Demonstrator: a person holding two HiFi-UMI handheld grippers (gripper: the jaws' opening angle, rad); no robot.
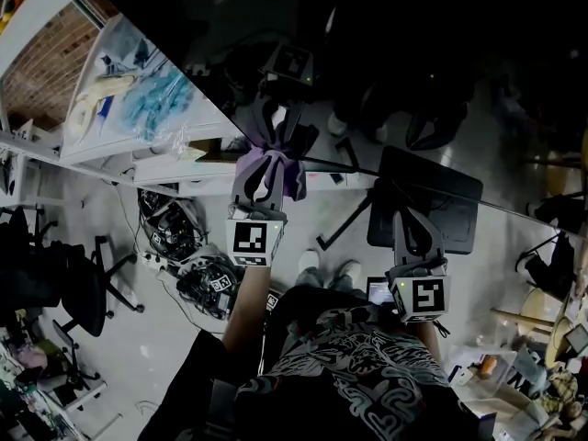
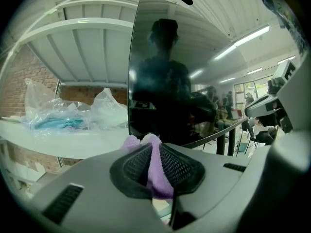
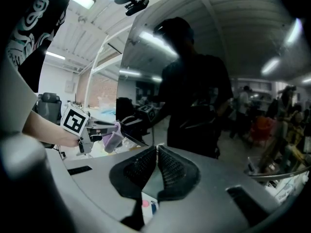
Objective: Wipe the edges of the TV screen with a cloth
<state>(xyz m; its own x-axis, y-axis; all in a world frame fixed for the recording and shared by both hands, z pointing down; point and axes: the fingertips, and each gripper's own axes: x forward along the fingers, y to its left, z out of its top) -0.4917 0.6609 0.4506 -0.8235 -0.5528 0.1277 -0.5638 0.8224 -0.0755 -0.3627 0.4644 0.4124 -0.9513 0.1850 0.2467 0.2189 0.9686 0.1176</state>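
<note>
Now the cloth point(image 2: 158, 181) sits pinched in my left tool point(image 2: 154, 152), right by the TV screen's point(image 2: 165, 72) left edge. I'd press it lightly on that border and slide slowly along. My right tool point(image 3: 157, 152) is pressed together, empty.

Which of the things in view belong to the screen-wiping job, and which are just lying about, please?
Belong to the job:
- purple cloth, clamped in the left gripper
- TV screen, its side edge right by the cloth

Just lying about:
- plastic bags on the shelf
- cable tangle
- office chair
</note>
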